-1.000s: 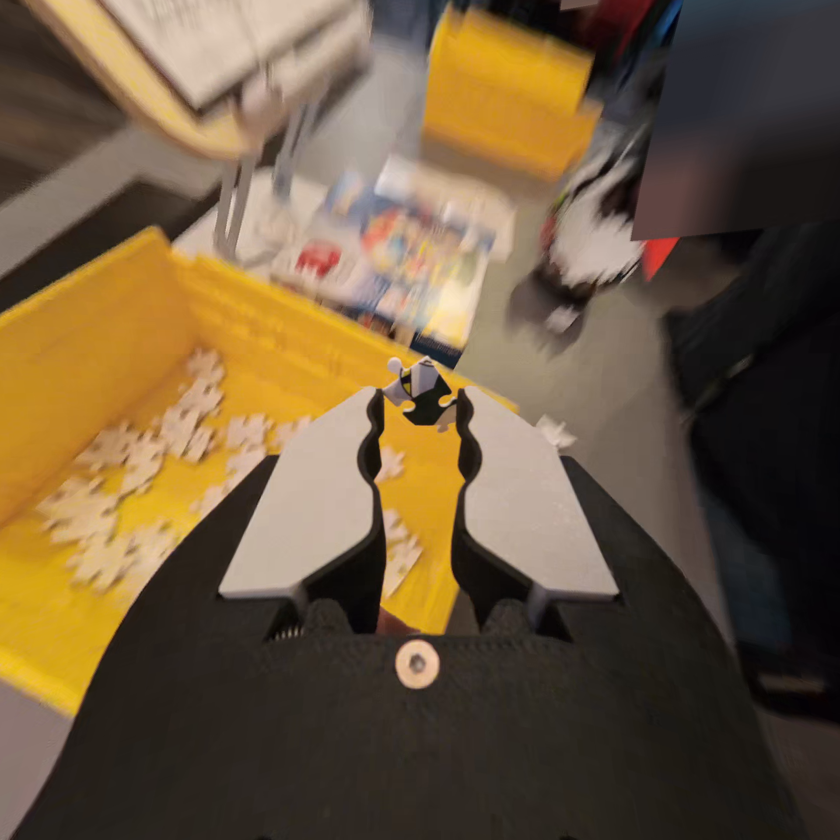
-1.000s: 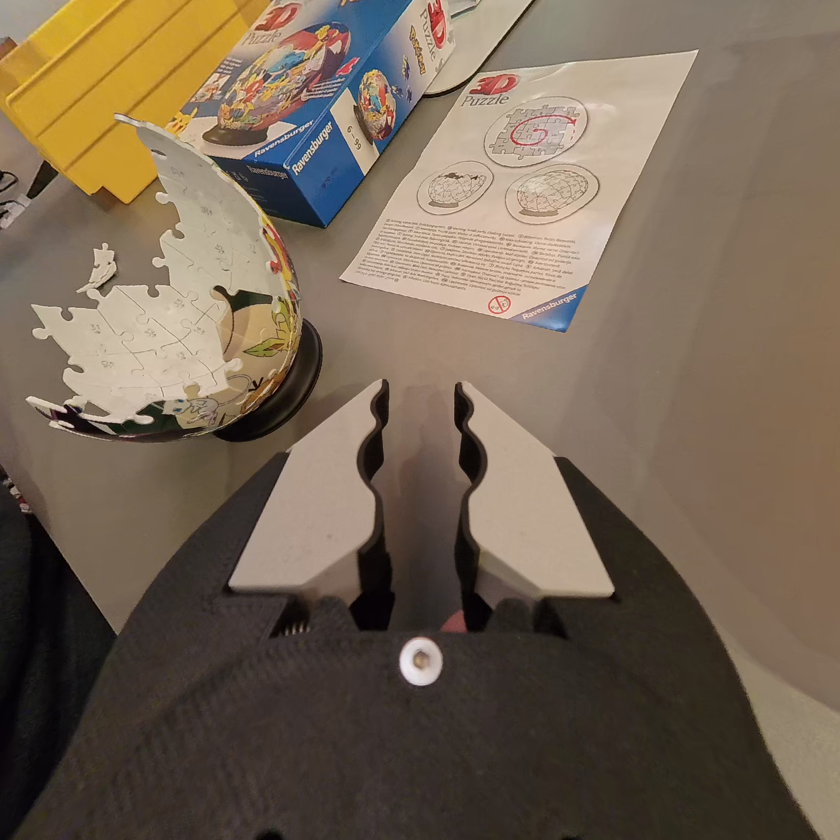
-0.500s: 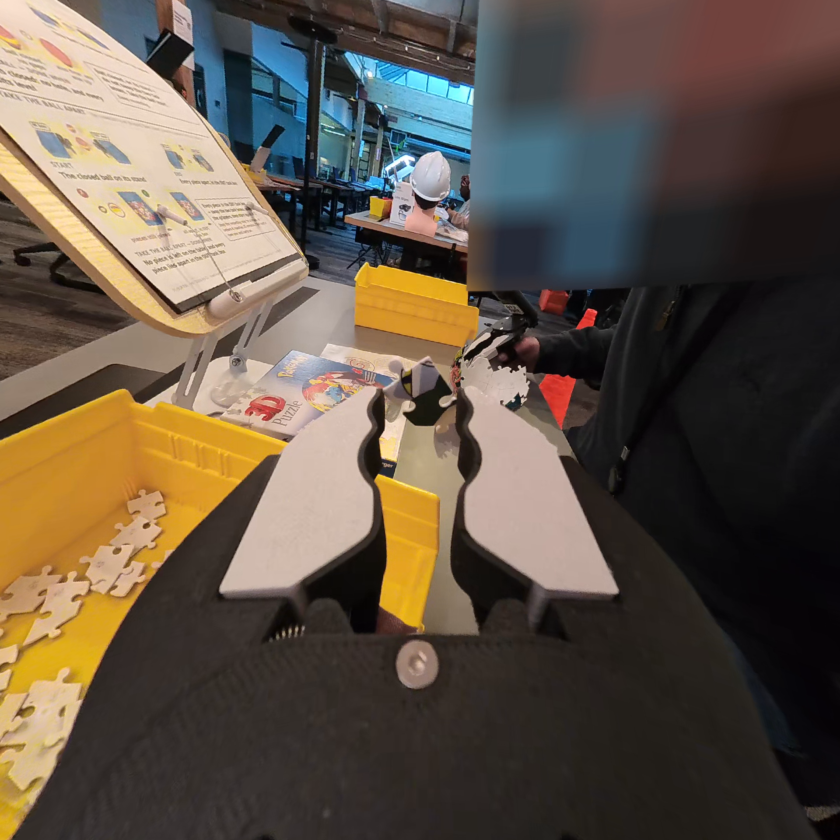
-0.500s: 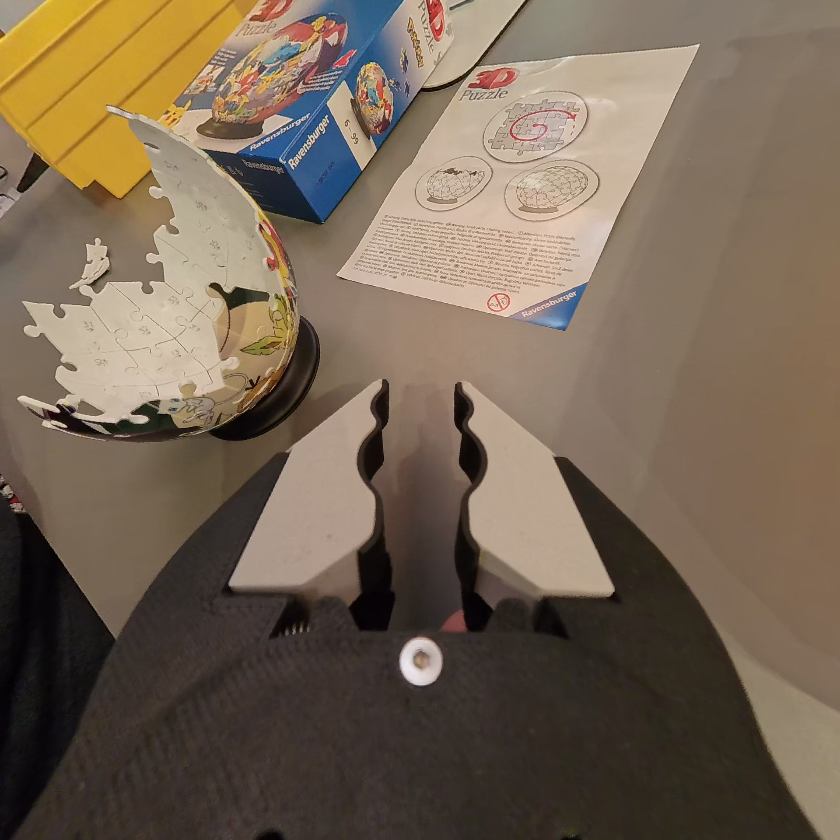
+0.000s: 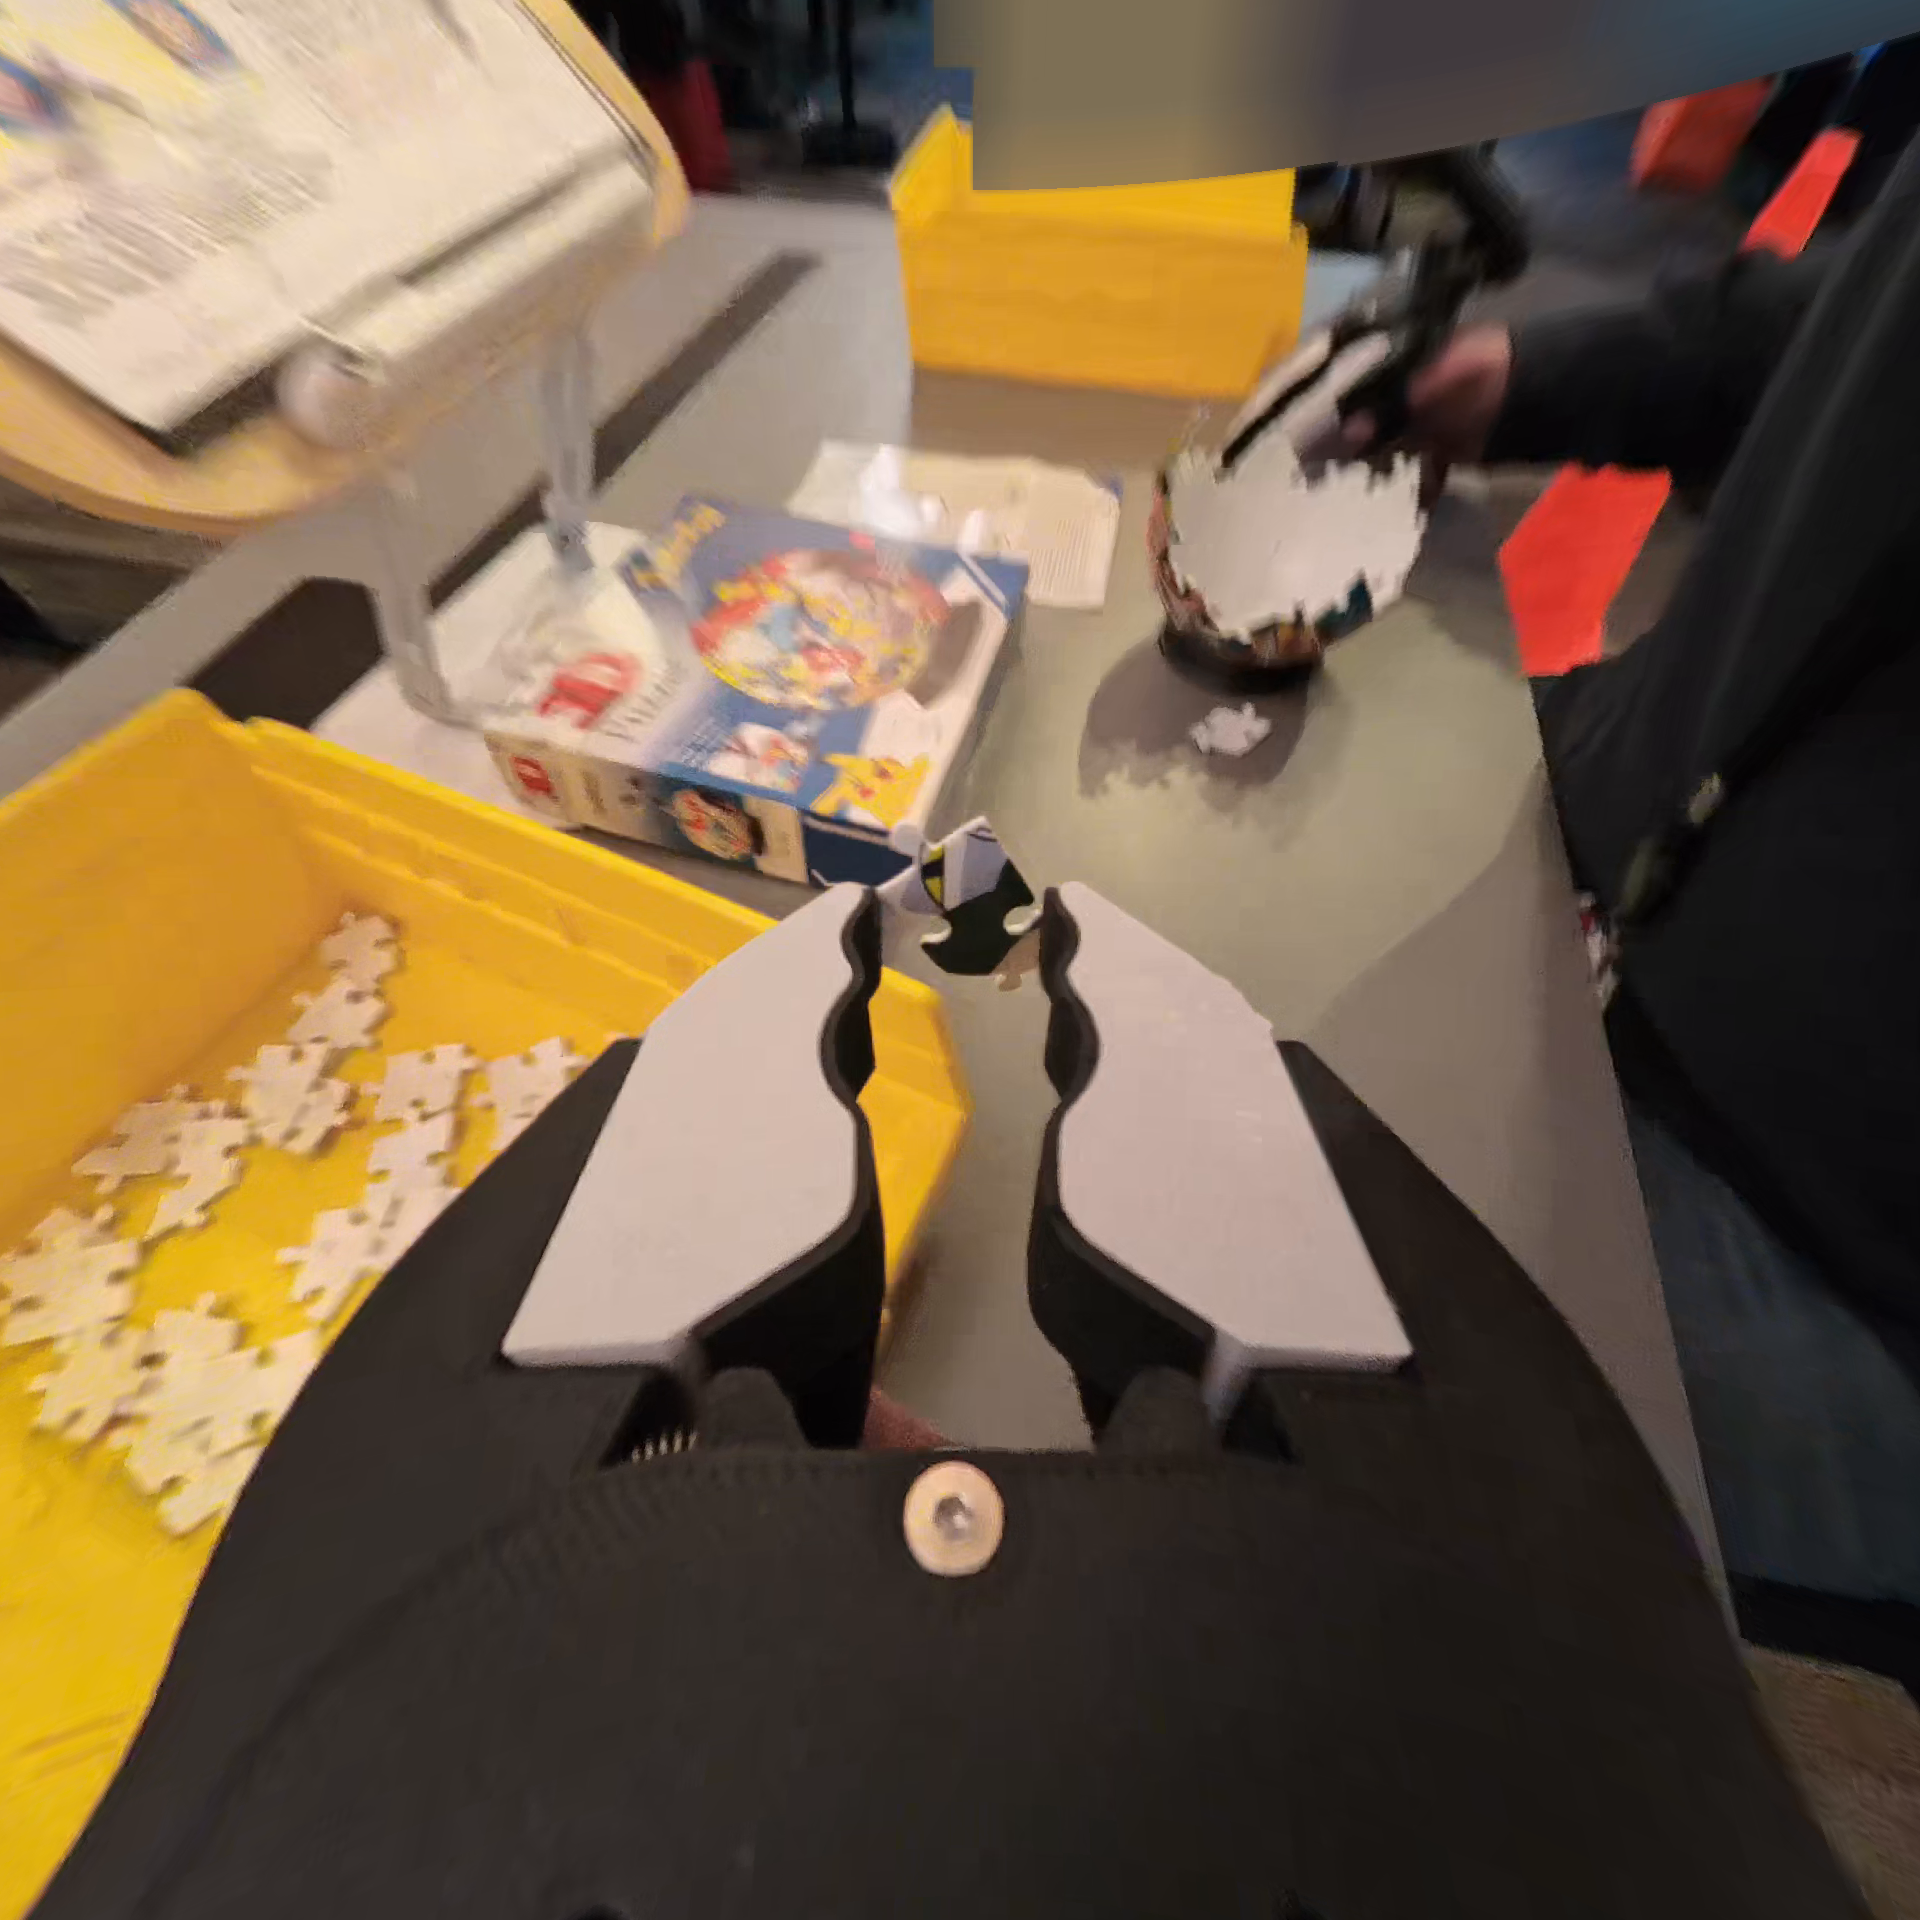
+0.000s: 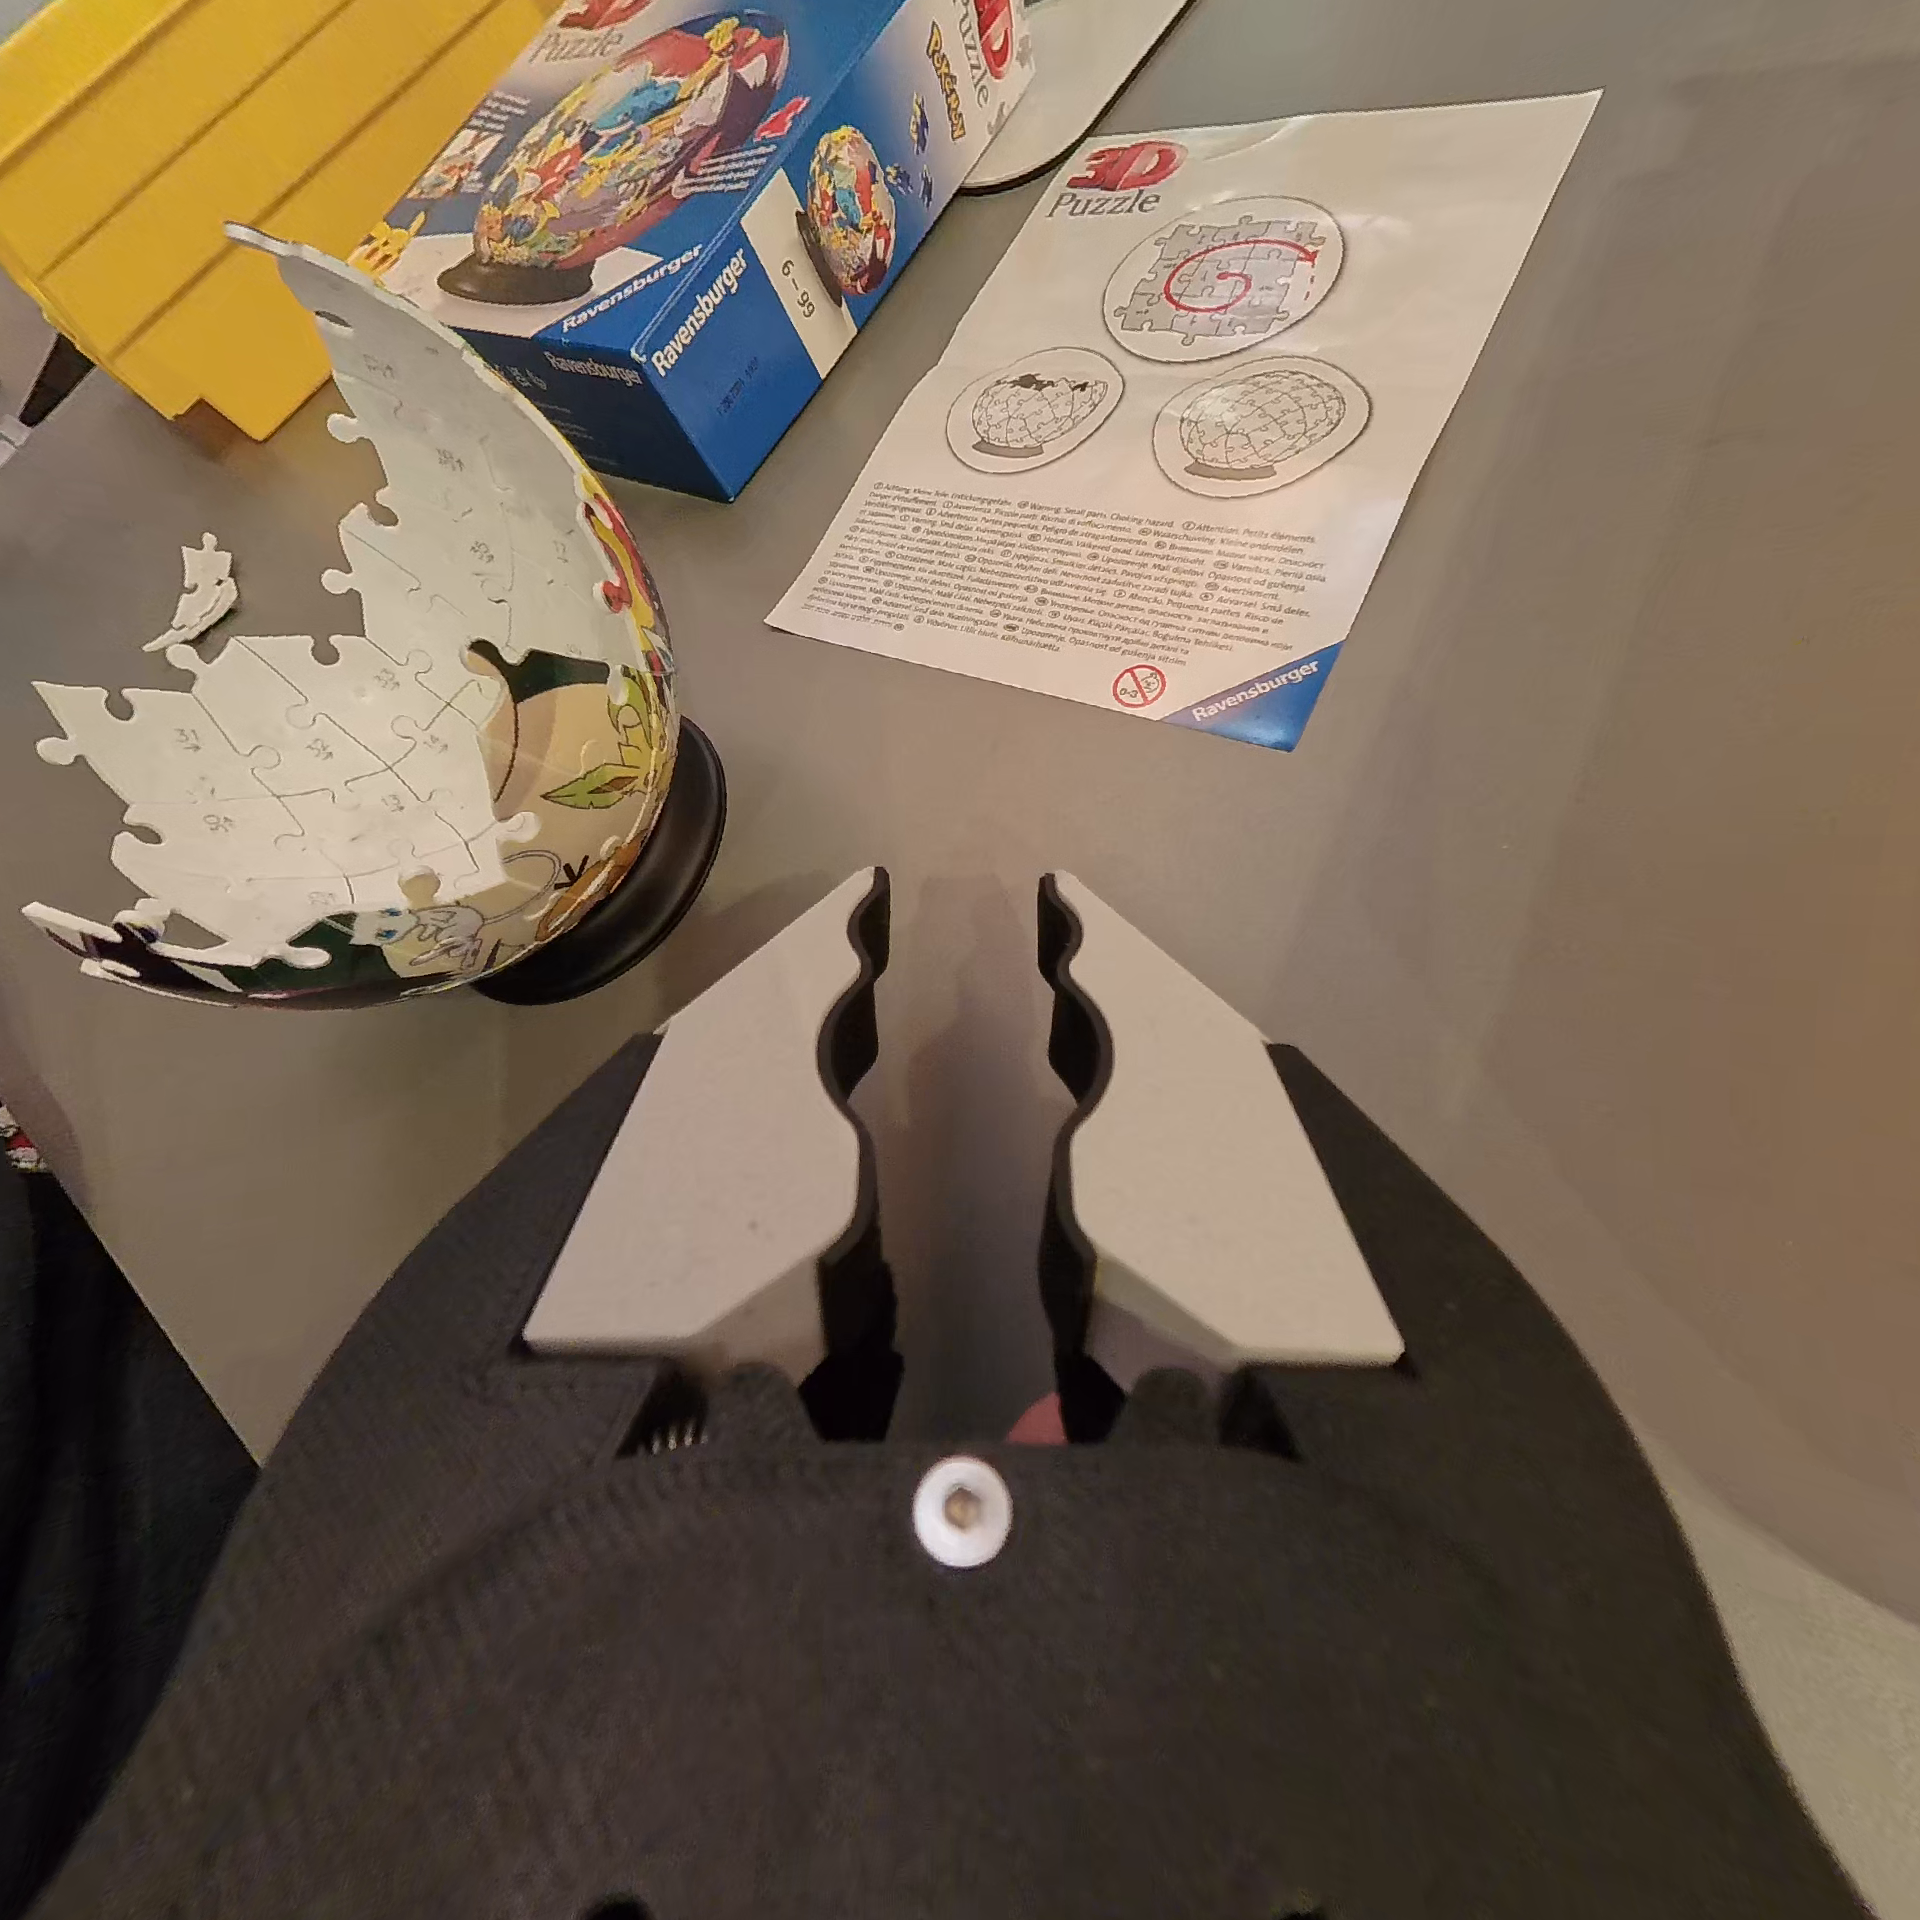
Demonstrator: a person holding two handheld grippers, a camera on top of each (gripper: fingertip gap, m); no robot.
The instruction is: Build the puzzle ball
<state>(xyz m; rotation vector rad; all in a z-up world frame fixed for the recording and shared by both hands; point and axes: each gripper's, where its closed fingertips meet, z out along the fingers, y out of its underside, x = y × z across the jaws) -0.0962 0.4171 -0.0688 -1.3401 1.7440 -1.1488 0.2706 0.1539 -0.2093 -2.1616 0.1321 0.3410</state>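
Observation:
My left gripper [image 5: 958, 914] is shut on a small black, white and yellow puzzle piece [image 5: 971, 920], held in the air past the near corner of the yellow bin [image 5: 156, 883]. The half-built puzzle ball [image 5: 1283, 561] sits on a black stand farther ahead to the right. In the right wrist view the ball [image 6: 364, 727], white inside and printed outside, rests tilted on its stand [image 6: 644, 894] to the left of my right gripper [image 6: 964, 904]. That gripper is open and empty above the grey table. A loose white piece [image 6: 197, 592] lies beside the ball.
The yellow bin holds several loose white pieces [image 5: 260, 1195]. The blue puzzle box [image 6: 675, 208] and a paper leaflet [image 6: 1143, 436] lie on the table. A second yellow bin [image 5: 1091, 281] stands at the back. An instruction board on a stand [image 5: 260, 208] rises at the left. A person in dark clothing [image 5: 1766, 831] is on the right. One gripper's finger ends stand about 50 cm off the other's.
The left gripper, still holding the piece, tilted up and then back down, and now points past the bin toward the ball. The right gripper has hardly moved.

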